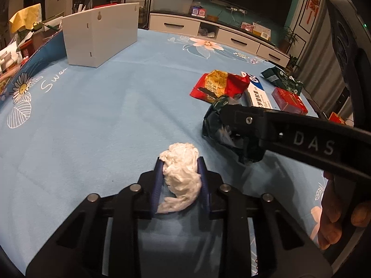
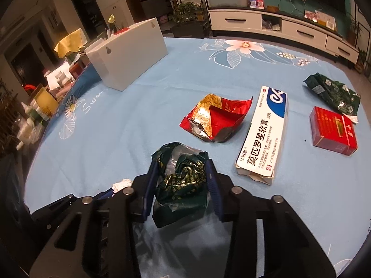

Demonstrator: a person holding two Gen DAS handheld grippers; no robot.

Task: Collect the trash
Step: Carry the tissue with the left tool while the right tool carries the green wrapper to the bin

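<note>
Left claw (image 1: 180, 162) with black angular linkage arms, round silver pivot pins, ribbed blue finger pads (image 1: 157, 185), right claw (image 2: 183, 173) of identical build, black body lettered "DAS" in grey, one small silver screw, bare-skinned hand (image 1: 340, 210)

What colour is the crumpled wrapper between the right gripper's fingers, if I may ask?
Dark green with gold print, the crumpled foil wrapper shows best in the right wrist view.

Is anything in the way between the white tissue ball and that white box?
Nothing visible is. The left gripper holds the tissue ball, and only bare blue tablecloth lies between it and the white box. The other trash, like the red wrapper, sits off to the right.
</note>
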